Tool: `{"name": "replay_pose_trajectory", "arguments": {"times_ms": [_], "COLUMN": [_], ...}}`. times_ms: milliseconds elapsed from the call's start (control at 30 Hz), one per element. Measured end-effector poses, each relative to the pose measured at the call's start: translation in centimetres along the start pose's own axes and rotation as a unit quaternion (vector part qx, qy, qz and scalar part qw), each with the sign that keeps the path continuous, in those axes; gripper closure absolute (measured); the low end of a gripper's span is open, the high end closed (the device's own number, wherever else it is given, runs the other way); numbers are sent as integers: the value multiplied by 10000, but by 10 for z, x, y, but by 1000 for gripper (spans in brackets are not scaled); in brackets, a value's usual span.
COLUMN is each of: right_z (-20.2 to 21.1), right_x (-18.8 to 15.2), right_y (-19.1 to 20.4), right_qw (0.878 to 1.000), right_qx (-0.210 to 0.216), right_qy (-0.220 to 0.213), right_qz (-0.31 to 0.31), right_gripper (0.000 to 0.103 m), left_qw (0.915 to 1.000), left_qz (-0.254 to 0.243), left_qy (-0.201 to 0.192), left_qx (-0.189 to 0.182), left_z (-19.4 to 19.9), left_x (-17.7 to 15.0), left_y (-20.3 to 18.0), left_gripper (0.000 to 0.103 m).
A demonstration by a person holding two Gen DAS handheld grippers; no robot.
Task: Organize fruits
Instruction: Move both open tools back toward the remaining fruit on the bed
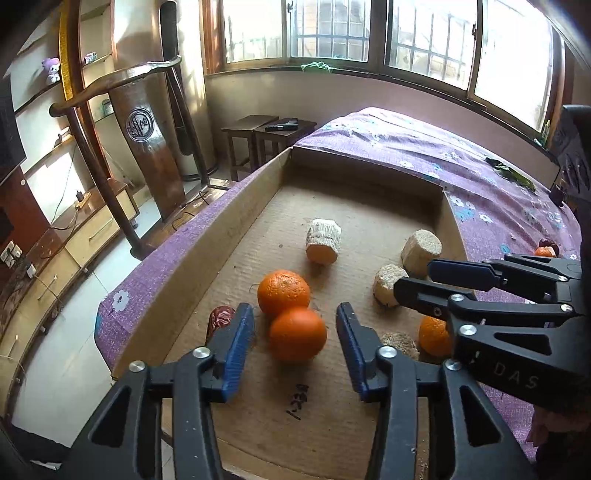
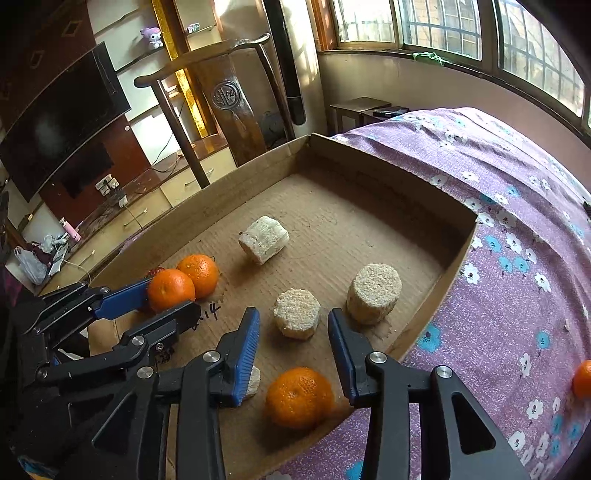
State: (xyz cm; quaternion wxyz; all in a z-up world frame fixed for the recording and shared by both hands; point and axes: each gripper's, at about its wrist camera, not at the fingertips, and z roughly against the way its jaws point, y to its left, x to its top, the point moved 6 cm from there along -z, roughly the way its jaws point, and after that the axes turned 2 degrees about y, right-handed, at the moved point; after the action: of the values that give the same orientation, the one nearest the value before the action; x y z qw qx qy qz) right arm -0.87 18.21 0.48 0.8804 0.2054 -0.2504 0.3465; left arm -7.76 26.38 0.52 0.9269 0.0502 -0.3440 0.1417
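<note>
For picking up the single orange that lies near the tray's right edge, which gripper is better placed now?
The right gripper. Its open jaws already frame the lone round orange by the shallow cardboard tray's right wall. The left gripper points at the touching pair of oranges instead.

"DAS" was read in pale letters on the black plastic right gripper (image 1: 412,278); handwriting on the brown cardboard tray (image 1: 295,400) stayed illegible.

Daylight pours in through the windows (image 1: 332,33), which are pretty blown out. Soft shadows fall under the oranges (image 1: 297,334) in the cardboard tray (image 1: 207,236). Heavy fisheye bending and dark vignetting at the corners, otherwise mostly sharp.
</note>
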Motion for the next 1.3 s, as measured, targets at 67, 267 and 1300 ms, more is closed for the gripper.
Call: {"name": "replay_pose_trajectory", "arguments": {"times_ms": [67,267,1300], "right_z": [9,33,132], "right_x": [0,-8,-109], "right_y": [-3,-16,-140], "right_qw": [9999,9992,9801], "right_qx": [-14,-48,-877], "right_qy": [-99,-301,-682], "right_qz": [-63,-242,-1646], "right_gripper": [61,45,36], "left_qw": [9999,9999,9896], "left_qz": [52,50,-1055], "left_qy": [-98,-146,-2], "left_qx": [-5,-28,-979], "left_z": [4,8,19], "left_x": [3,6,-2], "left_y": [2,-5,-178], "left_gripper": [34,28,16]}}
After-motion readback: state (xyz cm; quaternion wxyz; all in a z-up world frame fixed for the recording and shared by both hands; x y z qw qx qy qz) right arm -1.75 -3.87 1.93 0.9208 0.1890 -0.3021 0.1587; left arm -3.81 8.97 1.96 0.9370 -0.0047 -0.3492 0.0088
